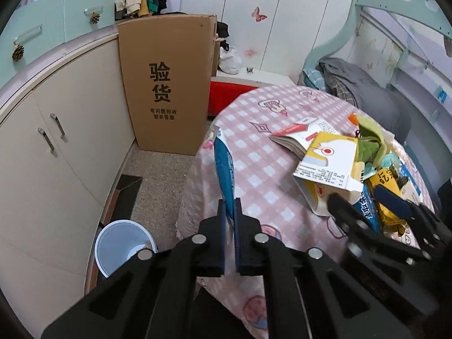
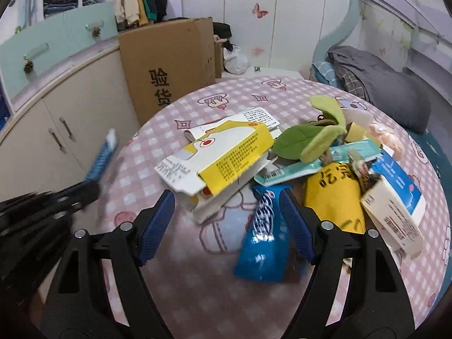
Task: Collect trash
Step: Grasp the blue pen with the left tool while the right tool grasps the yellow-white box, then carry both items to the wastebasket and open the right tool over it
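Blue-and-white wrapper (image 1: 224, 166) is clamped in the left gripper (image 1: 230, 212), held upright off the near left edge of the desk (image 1: 254, 169). White bin (image 1: 124, 243) stands on the floor below, near left. Right gripper (image 2: 227, 212) is spread wide over a blue packet (image 2: 262, 243) in the litter pile, gripping nothing. Judged step: carrying the wrapper to the bin. Next: lower over the bin, release.
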`<act>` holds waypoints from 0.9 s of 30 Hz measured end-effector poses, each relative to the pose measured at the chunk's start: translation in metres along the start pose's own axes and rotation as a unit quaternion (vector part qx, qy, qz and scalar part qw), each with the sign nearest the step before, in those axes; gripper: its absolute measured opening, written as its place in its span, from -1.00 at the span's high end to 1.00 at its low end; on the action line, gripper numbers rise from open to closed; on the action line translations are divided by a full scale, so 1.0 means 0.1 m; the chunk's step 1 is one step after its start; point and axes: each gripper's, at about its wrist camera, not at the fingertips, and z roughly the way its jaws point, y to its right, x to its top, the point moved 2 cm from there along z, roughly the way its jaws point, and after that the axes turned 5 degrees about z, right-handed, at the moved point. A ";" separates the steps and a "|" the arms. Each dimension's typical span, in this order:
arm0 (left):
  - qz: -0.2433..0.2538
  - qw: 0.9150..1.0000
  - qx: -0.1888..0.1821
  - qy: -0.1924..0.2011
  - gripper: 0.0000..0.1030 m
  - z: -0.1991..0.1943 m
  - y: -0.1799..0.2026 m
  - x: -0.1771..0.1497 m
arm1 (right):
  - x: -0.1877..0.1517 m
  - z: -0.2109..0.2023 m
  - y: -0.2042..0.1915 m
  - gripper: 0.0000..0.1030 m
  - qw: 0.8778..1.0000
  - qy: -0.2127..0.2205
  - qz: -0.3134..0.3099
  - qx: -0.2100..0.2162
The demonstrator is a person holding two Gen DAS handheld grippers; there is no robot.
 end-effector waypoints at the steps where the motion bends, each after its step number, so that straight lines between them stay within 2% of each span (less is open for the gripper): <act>1: 0.000 1.000 0.000 0.001 0.91 -0.01 -0.01 0.00 | 0.02 0.05 -0.01 -0.45 1.000 -0.007 -0.001 -0.008; 3: -0.002 1.000 -0.002 0.004 0.91 -0.03 -0.04 0.01 | 0.06 0.10 -0.01 -0.40 1.000 -0.008 0.007 -0.010; 4: -0.003 1.000 -0.004 0.005 0.91 -0.05 -0.05 0.00 | 0.08 0.13 -0.01 -0.26 1.000 -0.010 0.006 -0.016; 5: -0.003 1.000 -0.007 0.006 0.91 -0.06 -0.06 0.00 | 0.08 0.14 -0.01 0.01 1.000 -0.014 0.006 -0.015; 6: -0.003 1.000 -0.009 0.007 0.91 -0.08 -0.07 0.00 | 0.09 0.17 0.00 0.13 1.000 -0.019 0.008 -0.019; 7: -0.004 1.000 -0.010 0.008 0.91 -0.09 -0.08 0.00 | 0.10 0.17 0.02 0.40 1.000 -0.019 0.009 -0.022; 8: -0.005 1.000 -0.012 0.010 0.91 -0.10 -0.07 0.00 | 0.09 0.16 0.04 0.58 1.000 -0.017 0.012 -0.022; 11: -0.005 1.000 -0.020 0.015 0.91 -0.16 -0.08 0.00 | 0.09 0.05 0.14 0.84 0.999 -0.010 0.030 -0.006; 14: -0.009 0.999 -0.029 0.023 0.91 -0.22 -0.08 0.01 | 0.09 -0.10 0.18 0.90 0.999 0.004 0.037 0.004; 21: -0.021 0.998 -0.047 0.043 0.91 -0.46 -0.13 0.01 | 0.13 -0.44 0.06 0.90 0.999 0.033 0.024 0.030; 27: -0.035 0.997 -0.044 0.058 0.91 -0.64 -0.28 -0.06 | 0.18 -0.63 -0.15 0.91 0.997 0.046 0.009 0.059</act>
